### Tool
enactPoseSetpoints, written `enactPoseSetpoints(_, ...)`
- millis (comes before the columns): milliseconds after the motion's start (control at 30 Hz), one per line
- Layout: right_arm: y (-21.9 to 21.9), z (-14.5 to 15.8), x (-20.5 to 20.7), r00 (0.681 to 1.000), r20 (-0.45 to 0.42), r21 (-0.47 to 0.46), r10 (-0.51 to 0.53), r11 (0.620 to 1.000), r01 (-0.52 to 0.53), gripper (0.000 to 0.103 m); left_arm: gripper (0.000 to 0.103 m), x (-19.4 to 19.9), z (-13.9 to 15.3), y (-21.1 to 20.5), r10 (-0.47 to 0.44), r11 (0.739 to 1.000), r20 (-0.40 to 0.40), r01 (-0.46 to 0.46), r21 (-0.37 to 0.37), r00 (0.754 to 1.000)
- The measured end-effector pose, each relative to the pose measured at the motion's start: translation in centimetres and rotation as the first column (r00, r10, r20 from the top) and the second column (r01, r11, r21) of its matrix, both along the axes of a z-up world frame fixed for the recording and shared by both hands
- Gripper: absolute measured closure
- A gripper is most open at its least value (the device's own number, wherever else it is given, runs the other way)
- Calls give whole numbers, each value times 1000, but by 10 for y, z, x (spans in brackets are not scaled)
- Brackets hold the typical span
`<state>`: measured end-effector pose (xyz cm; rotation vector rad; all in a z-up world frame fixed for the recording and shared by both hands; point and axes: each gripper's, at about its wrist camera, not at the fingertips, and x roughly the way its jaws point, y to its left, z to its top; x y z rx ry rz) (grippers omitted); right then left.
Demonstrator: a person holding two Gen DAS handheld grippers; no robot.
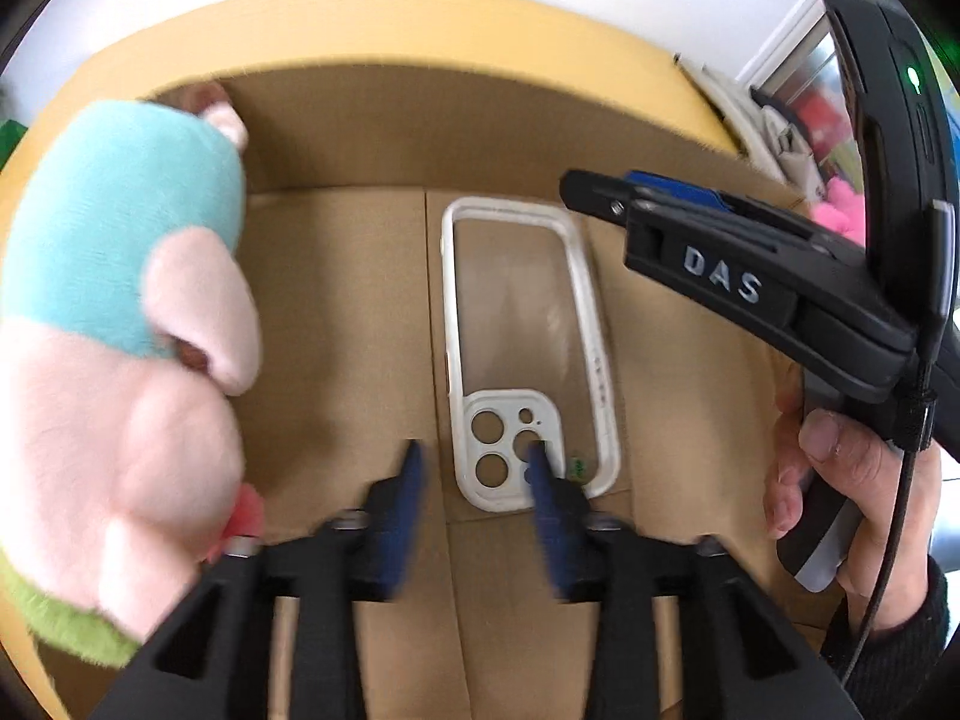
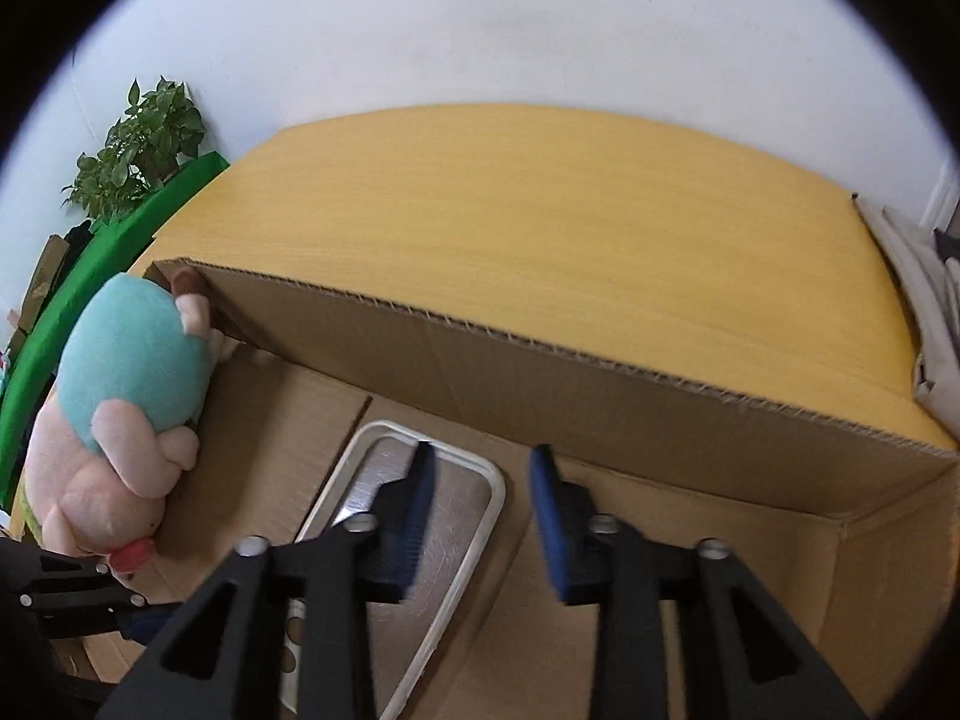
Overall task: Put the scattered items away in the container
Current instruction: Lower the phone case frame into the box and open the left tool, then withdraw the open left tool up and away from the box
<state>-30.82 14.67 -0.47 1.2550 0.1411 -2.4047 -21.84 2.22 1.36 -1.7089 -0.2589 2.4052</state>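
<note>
Blue-padded left gripper [image 1: 474, 468] being held apart, empty | right gripper [image 2: 483, 480] likewise apart | phone case [image 1: 528, 348] lying just ahead, long axis running away, inside cardboard box [image 2: 540, 372]

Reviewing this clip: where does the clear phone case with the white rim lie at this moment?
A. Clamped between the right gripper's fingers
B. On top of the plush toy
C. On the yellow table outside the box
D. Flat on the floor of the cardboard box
D: the phone case lies flat on the bottom of the cardboard box, beside the plush toy, and both grippers, left gripper and right gripper, stand open above it.
</note>
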Motion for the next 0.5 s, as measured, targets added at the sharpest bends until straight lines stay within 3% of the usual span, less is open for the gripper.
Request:
enactPoseSetpoints(100, 5, 25, 15, 999, -46, -2, -8, 1000, 8, 59, 35, 20, 28, -11, 26, 1000, -102, -25, 11, 994)
enactPoseSetpoints(167, 10, 48, 37, 996, -89, -12, -23, 1000, 22, 54, 28, 41, 51, -18, 54, 997, -205, -63, -39, 977)
enactPoseSetpoints(300, 17, 92, 101, 983, -176, -31, -42, 999, 38, 30, 16, 99, 96, -25, 89, 989, -432, -131, -67, 897)
enactPoseSetpoints(367, 15, 108, 140, 974, -224, -46, -41, 998, 31, 24, 11, 133, 111, -33, 94, 988, -509, -144, -61, 855)
enactPoseSetpoints(433, 13, 116, 179, 964, -259, -62, -53, 997, 38, 23, 2, 166, 120, -42, 103, 984, -563, -166, -61, 820)
enactPoseSetpoints(500, 7, 117, 207, 961, -270, -52, -55, 998, 43, 23, 0, 185, 121, -45, 116, 979, -599, -195, -68, 792)
